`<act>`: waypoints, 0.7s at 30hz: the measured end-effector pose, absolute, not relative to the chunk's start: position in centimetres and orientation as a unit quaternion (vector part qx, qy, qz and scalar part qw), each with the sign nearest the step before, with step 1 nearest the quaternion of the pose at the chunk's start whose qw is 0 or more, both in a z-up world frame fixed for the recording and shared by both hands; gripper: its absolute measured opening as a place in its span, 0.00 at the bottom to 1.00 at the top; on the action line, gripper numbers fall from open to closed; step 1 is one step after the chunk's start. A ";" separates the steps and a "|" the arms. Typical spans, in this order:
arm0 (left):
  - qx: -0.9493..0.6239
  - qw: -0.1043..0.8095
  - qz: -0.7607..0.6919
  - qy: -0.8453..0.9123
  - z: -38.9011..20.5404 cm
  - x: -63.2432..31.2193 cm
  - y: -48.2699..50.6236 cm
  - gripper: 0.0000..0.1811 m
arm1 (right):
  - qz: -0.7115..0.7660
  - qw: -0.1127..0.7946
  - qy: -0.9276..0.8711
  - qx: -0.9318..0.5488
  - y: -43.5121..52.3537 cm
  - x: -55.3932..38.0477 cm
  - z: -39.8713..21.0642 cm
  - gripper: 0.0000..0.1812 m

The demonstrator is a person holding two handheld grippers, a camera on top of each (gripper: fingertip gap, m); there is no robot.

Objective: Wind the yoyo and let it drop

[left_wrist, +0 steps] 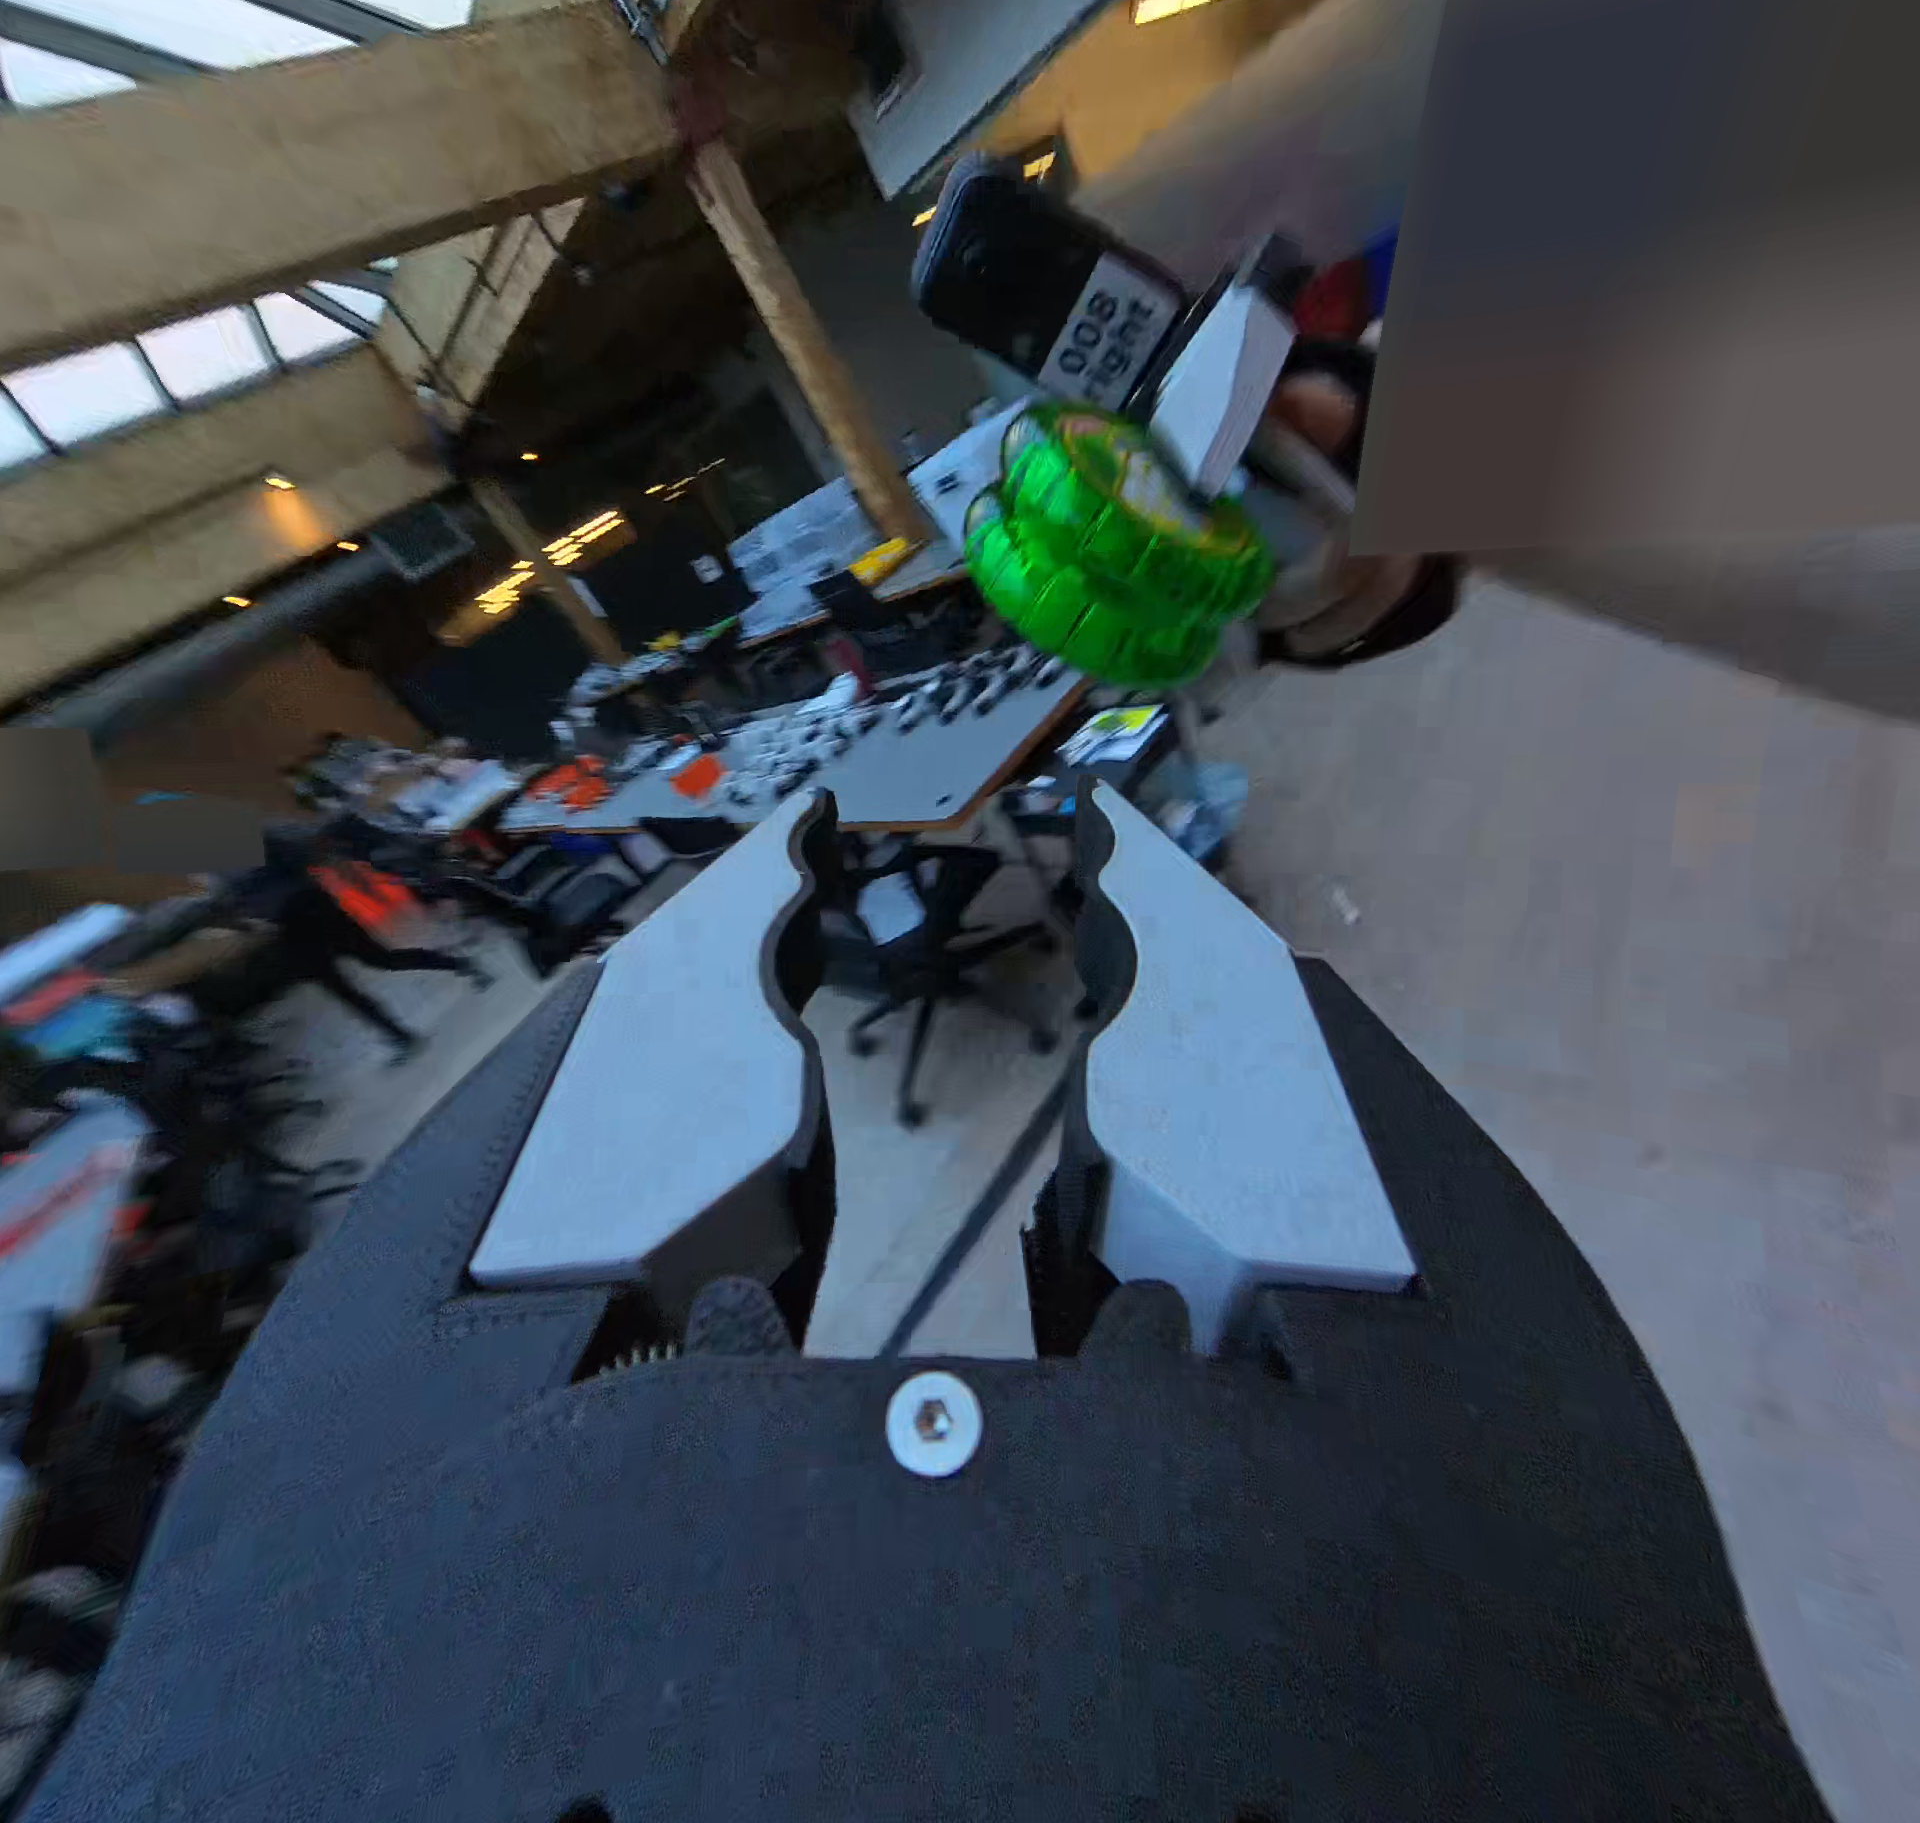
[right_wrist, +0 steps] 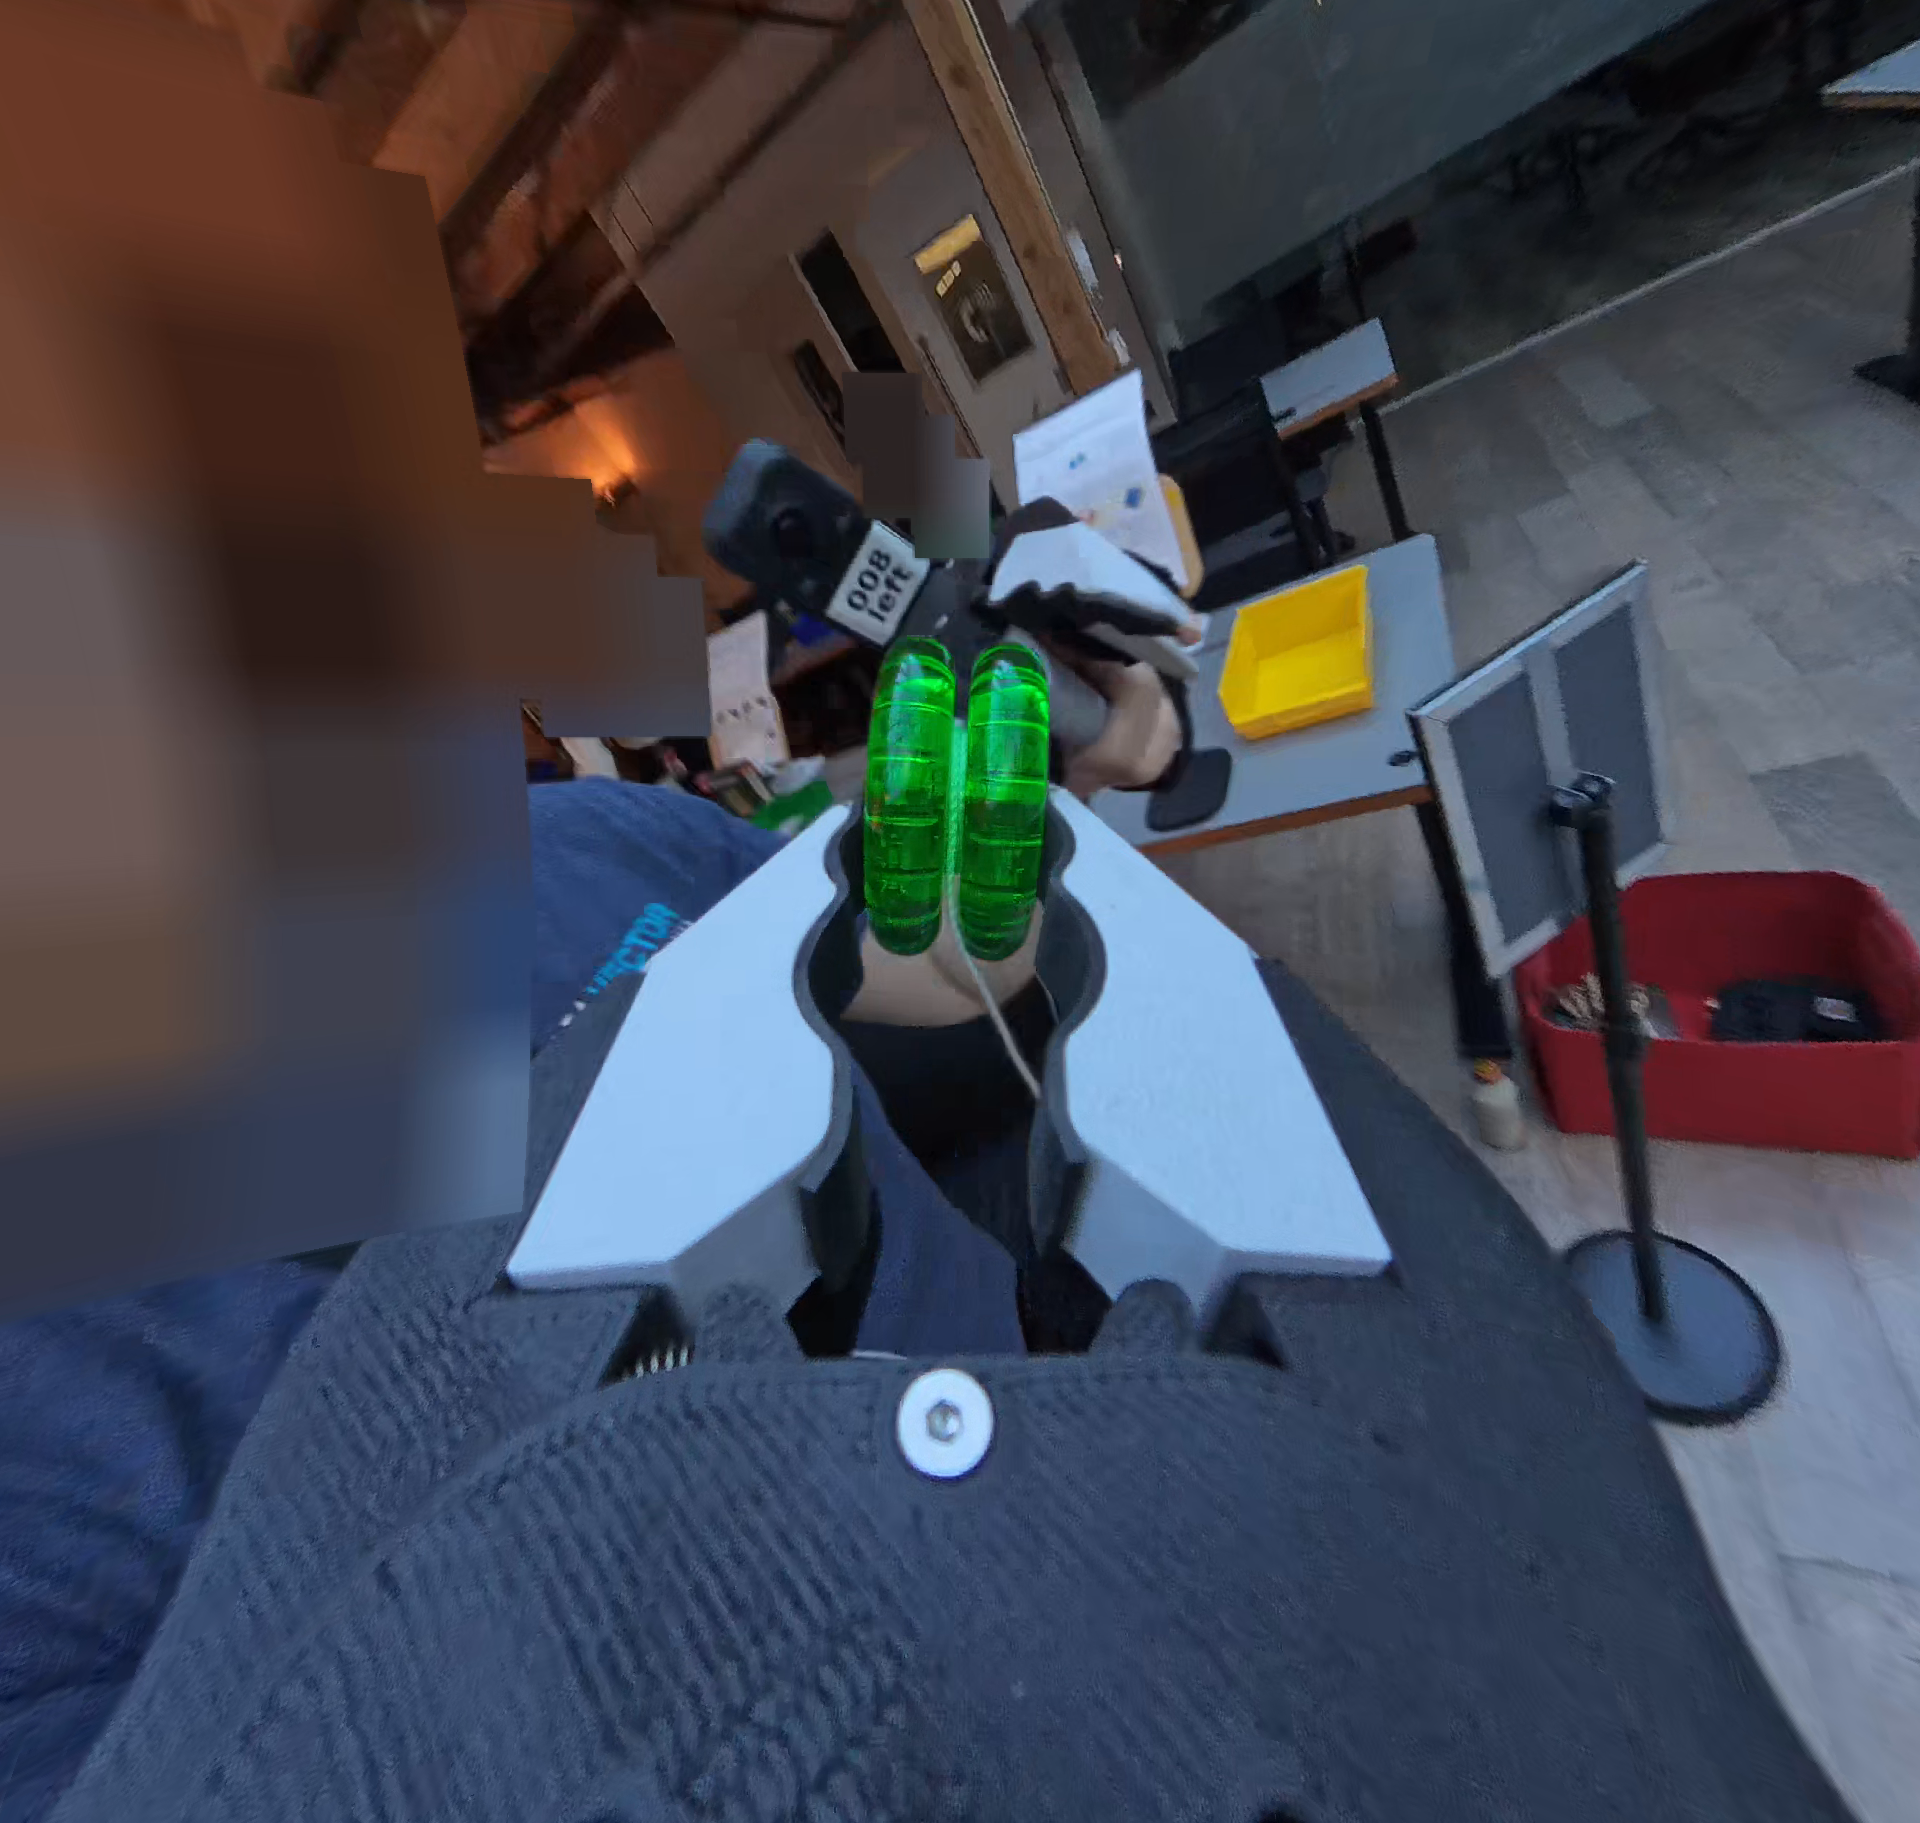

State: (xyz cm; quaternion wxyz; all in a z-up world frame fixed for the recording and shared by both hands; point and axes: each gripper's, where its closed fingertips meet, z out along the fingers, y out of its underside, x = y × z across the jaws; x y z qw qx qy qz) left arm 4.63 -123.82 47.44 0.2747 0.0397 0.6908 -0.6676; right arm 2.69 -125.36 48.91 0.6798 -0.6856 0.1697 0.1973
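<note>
1. Indoors, the setting is a large workshop with heavy timber beams (left_wrist: 343, 152), skylight panes and pale tiled floor (left_wrist: 1558, 1046); long grey tables (left_wrist: 935, 765) carry scattered small parts.
2. Beside a grey table (right_wrist: 1340, 765) bearing a yellow bin (right_wrist: 1299, 656), a red crate (right_wrist: 1745, 1025) sits on the floor behind a black stand with a round base (right_wrist: 1673, 1326).
3. Held up in the air, the yoyo (right_wrist: 956, 797) is translucent green plastic, two ribbed discs side by side, with a pale string (right_wrist: 1003, 1020) trailing from the groove.
4. Clamped on it at the fingertips is the right gripper (right_wrist: 956, 838), with matte grey scalloped fingers (right_wrist: 717, 1035).
5. Parted and holding nothing, the left gripper (left_wrist: 951, 817) points at the tables, below the yoyo (left_wrist: 1117, 547).
</note>
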 end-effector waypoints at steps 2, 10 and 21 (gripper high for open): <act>-0.004 0.198 -0.712 0.673 46.4 4.2 -122.7 0.33 | 0.187 0.651 0.151 -0.720 -124.1 4.0 48.7 0.15; -0.142 0.129 -0.750 0.633 41.5 4.6 -126.0 0.35 | 0.161 0.459 -0.023 -0.874 -119.0 2.9 49.4 0.15; -0.279 0.386 -0.674 0.565 42.5 -6.7 -118.8 0.38 | 0.003 0.142 -0.355 -0.924 -118.9 -6.3 46.0 0.15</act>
